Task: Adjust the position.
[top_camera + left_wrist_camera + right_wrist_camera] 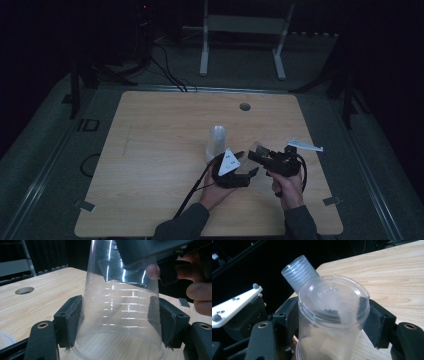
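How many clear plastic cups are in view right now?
2 at least: one cup in the left tool, base between the jaws of the right tool; a nested stack on the table behind may hide more.

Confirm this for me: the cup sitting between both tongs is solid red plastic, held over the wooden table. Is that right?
Not quite: the cup is clear plastic, not solid red. The left gripper view shows the wooden table straight through its wall. The rest of what you said stands.
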{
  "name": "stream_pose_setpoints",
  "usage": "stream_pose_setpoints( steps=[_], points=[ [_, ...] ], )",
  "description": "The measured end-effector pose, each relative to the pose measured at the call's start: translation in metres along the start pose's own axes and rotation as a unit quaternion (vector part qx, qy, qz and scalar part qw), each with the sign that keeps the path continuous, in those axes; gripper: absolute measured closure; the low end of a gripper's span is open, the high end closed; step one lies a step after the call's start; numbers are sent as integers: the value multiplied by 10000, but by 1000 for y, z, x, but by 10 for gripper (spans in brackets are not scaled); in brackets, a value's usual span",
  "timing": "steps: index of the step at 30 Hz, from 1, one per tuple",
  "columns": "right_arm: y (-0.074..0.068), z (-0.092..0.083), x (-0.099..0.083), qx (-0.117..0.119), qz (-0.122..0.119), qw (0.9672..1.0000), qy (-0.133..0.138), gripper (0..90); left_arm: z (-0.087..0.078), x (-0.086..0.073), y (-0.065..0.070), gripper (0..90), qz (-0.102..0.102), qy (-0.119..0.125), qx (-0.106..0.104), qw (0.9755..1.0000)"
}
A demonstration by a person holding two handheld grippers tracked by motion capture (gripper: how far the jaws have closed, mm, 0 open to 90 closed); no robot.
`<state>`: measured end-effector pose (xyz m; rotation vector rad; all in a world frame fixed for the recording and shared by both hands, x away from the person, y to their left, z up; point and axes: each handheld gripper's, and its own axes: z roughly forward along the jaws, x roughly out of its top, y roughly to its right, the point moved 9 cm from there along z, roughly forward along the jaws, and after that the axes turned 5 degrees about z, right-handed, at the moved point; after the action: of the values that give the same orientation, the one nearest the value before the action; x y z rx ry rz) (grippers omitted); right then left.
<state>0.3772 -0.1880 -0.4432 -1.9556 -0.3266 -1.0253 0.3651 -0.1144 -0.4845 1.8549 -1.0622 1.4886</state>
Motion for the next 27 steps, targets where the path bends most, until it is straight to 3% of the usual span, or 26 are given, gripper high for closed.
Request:
stream_pose_setpoints(
  steps=[9,16,27],
  points=[
    [-2,-6,-4,-15,-286,9995,-113,324,-5,1,-3,290,60,-48,-67,9999],
    [1,-16,-4,-12,-352,9993,-117,321,-8,0,-7,290,57,-63,-92,9999],
    [9,-31,-8,-190,-660,9971,-343,339,-17,0,-9,290,152,-174,-144,9996]
  ],
)
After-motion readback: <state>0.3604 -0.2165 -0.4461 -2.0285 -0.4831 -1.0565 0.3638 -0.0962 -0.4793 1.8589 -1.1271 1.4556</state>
